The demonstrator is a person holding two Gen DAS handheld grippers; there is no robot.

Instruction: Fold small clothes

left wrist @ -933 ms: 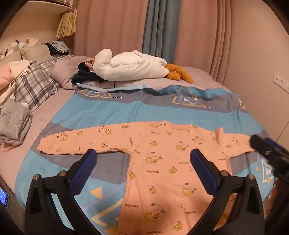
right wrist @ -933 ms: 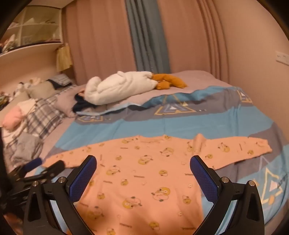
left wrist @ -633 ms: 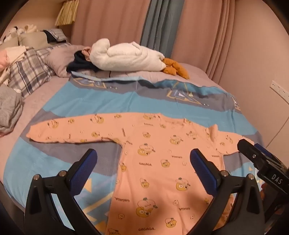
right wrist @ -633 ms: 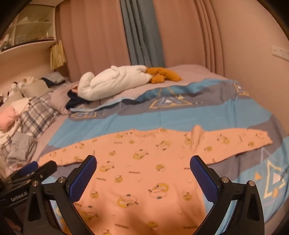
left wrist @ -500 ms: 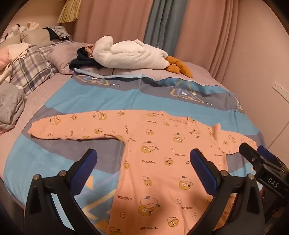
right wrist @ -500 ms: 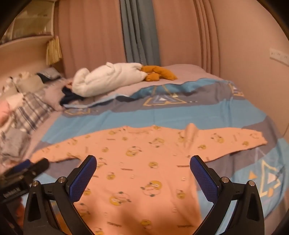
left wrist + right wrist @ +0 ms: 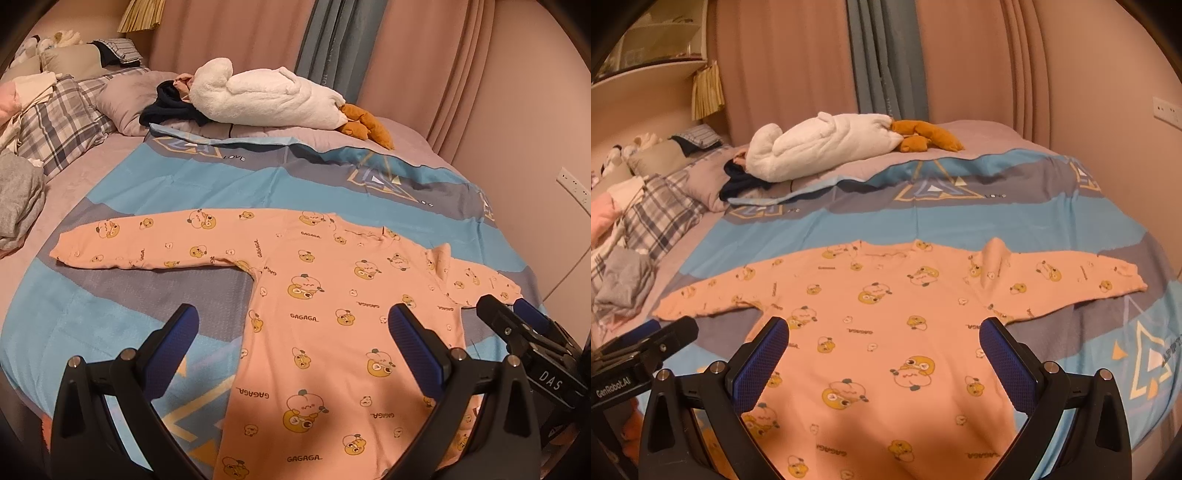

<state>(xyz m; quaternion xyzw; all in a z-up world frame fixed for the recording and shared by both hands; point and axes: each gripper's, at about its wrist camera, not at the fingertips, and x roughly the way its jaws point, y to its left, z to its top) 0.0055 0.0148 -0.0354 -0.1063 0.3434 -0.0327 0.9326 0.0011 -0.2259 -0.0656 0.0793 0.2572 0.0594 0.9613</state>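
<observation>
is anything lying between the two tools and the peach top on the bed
Nothing visible does. The peach long-sleeved cartoon-print top lies spread flat under the open left tool and right tool; the white plush goose sits beyond it.

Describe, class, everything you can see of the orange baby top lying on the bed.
The orange baby top looks like soft knit cotton, peach-orange, printed with yellow cartoon characters and the word GAGAGA. It lies spread flat and unfolded on the blue and grey bedspread, both long sleeves stretched out sideways, neckline toward the pillows. A small peak of fabric stands up near one shoulder. Both open grippers hover above its lower part; neither visibly touches it. Its hem is out of view.
</observation>
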